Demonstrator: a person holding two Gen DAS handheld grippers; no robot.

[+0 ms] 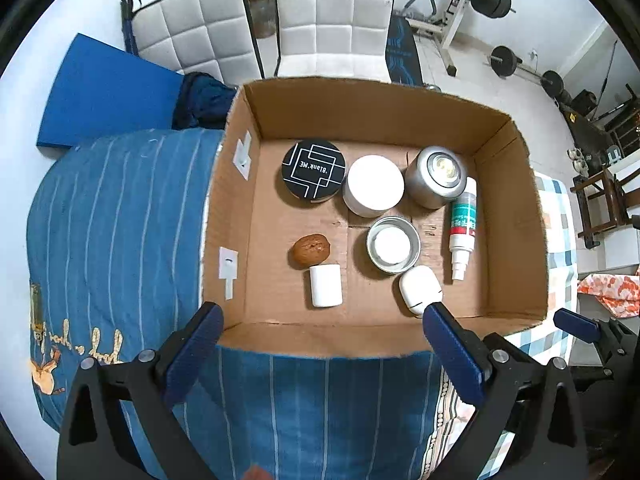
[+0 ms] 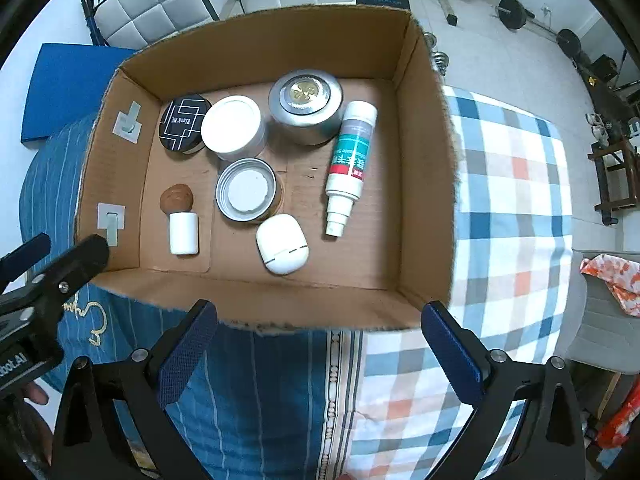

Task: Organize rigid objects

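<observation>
An open cardboard box [image 1: 368, 338] [image 2: 312, 300] sits on a bed. Inside it lie a black round tin [image 1: 313, 171] [image 2: 183, 123], a white jar [image 1: 373, 185] [image 2: 233, 127], a silver can [image 1: 436, 176] [image 2: 306, 106], a spray bottle [image 1: 463, 226] [image 2: 350, 162], a metal lid [image 1: 393, 244] [image 2: 246, 190], a white earbud case [image 1: 419, 288] [image 2: 282, 243], a white cylinder [image 1: 326, 285] [image 2: 183, 233] and a brown walnut [image 1: 311, 249] [image 2: 177, 197]. My left gripper [image 1: 322, 322] is open and empty over the box's near wall. My right gripper [image 2: 320, 318] is open and empty at that wall too.
The bed has a blue striped cover [image 1: 112, 232] and a checked cover [image 2: 512, 208]. White padded chairs [image 1: 332, 20] stand behind the box. A blue mat [image 1: 104, 92] lies at the left. Gym weights [image 1: 504, 60] stand at the back right.
</observation>
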